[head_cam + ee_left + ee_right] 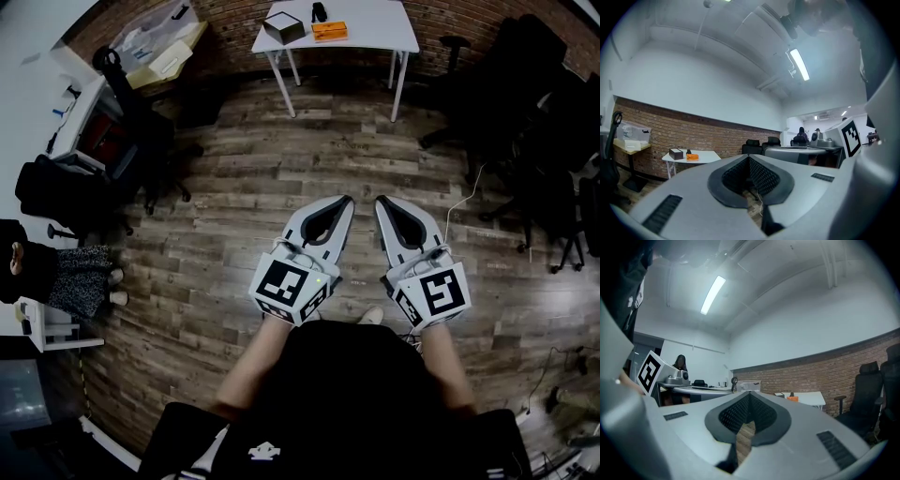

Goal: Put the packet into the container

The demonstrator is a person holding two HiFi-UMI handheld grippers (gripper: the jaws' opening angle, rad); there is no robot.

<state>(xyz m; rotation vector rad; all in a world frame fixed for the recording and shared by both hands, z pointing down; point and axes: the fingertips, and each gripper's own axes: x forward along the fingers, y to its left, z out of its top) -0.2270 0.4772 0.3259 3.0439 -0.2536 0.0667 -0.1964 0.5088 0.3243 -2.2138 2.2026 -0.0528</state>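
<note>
Far across the wooden floor (234, 169), on the white table (375, 23), the orange packet (329, 31) lies just beside the dark container (283, 27); left gripper (343, 201) and right gripper (382, 201) are both squeezed closed, holding nothing

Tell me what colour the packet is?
The packet is orange, clearest in the head view.

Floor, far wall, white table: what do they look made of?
Floor: wood or wood-look planks, matte brown, with visible grain and staggered board joints. Wall: exposed red brick, mortar lines showing. Table: smooth white top, probably laminate, on thin white legs, likely painted metal.
</note>
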